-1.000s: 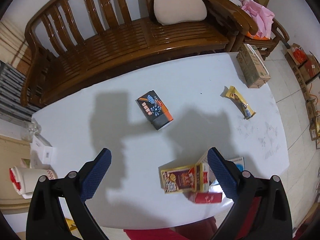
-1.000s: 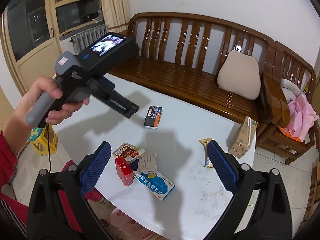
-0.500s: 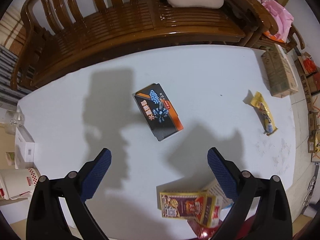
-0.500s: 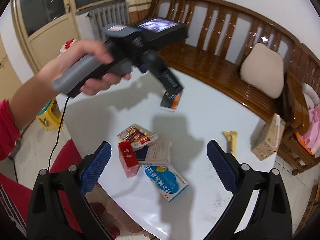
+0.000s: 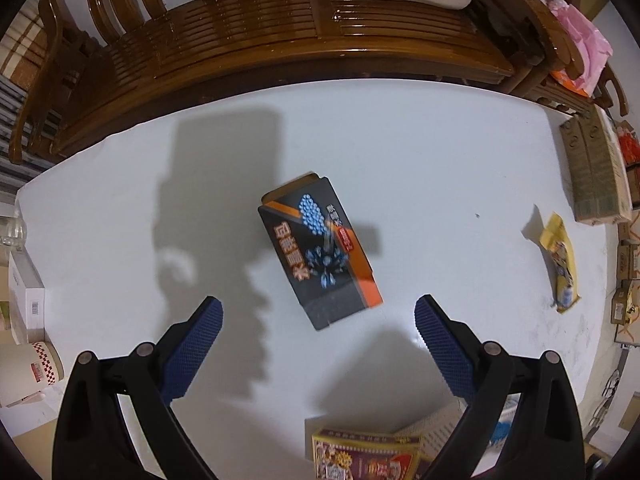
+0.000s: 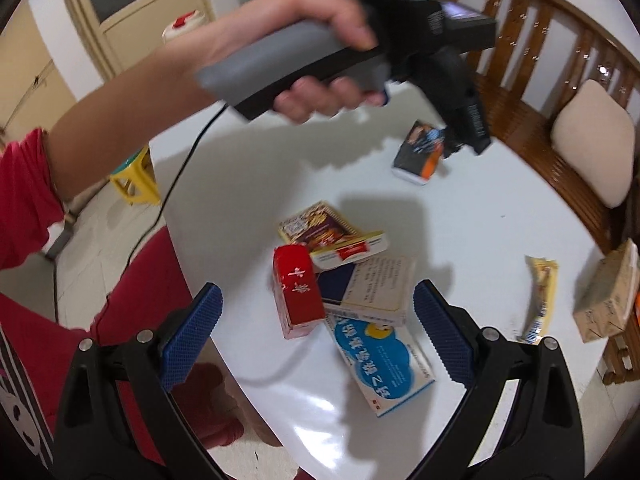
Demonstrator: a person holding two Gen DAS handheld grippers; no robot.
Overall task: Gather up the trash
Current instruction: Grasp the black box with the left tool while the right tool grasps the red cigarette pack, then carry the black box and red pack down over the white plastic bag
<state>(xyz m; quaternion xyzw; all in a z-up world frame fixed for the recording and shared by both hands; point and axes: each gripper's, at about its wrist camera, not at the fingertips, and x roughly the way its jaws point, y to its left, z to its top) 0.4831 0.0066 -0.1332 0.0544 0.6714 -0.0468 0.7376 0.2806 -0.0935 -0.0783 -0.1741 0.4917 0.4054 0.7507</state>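
**Left tongs spread above the black box**

Your left gripper (image 5: 318,322) hangs over the white tabletop (image 5: 420,152) with its blue-padded fingers (image 5: 192,350) wide apart and nothing between them. The black cardboard box with orange stripes and blue print (image 5: 320,250) lies flat on the table just ahead of the fingertips, turned at a slant to them. Your right gripper (image 6: 316,332) is also spread and empty, above a cluster at the near edge: a red carton (image 6: 298,294) standing beside a dark red and gold flat box (image 6: 316,228), a white leaflet-printed box (image 6: 372,290) and a blue and white box (image 6: 384,364). These look to be touching, though blur makes it hard to tell. A yellow snack wrapper (image 6: 540,296) lies well apart to the right.
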